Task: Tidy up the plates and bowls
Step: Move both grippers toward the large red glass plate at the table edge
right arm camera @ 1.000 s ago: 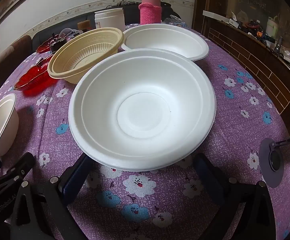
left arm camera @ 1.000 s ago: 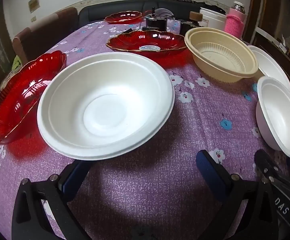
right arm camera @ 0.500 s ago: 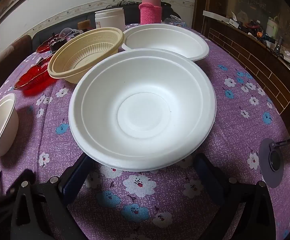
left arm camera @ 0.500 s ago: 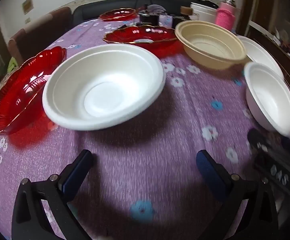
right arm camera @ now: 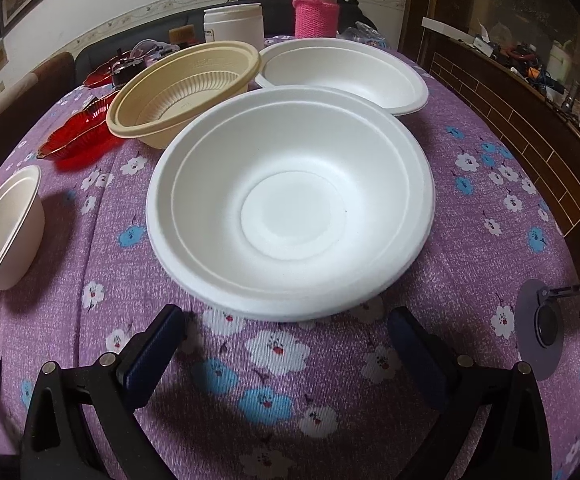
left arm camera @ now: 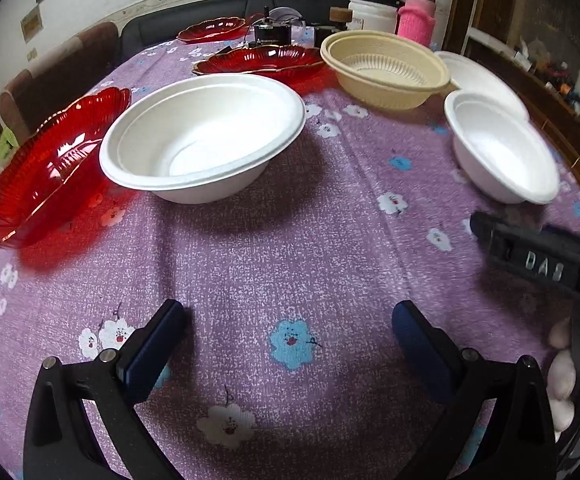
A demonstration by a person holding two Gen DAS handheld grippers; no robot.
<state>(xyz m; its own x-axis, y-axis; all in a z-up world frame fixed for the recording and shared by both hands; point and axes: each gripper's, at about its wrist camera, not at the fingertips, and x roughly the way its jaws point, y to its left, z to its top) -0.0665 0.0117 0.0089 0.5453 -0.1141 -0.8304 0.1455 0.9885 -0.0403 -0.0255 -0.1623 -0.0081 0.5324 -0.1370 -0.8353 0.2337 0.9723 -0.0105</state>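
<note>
I see the left gripper spread wide, holding nothing, over the purple cloth. White bowl sits upper centre, touching the red plate at far left. Right gripper also spread, empty; big white bowl mid-frame just ahead of its fingertips, beige bowl upper left.

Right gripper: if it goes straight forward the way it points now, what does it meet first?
Most likely the white bowl directly ahead: the open right gripper is centred on its near rim, with only bare tablecloth between. Whether the fingers are level with the rim is unclear.
</note>
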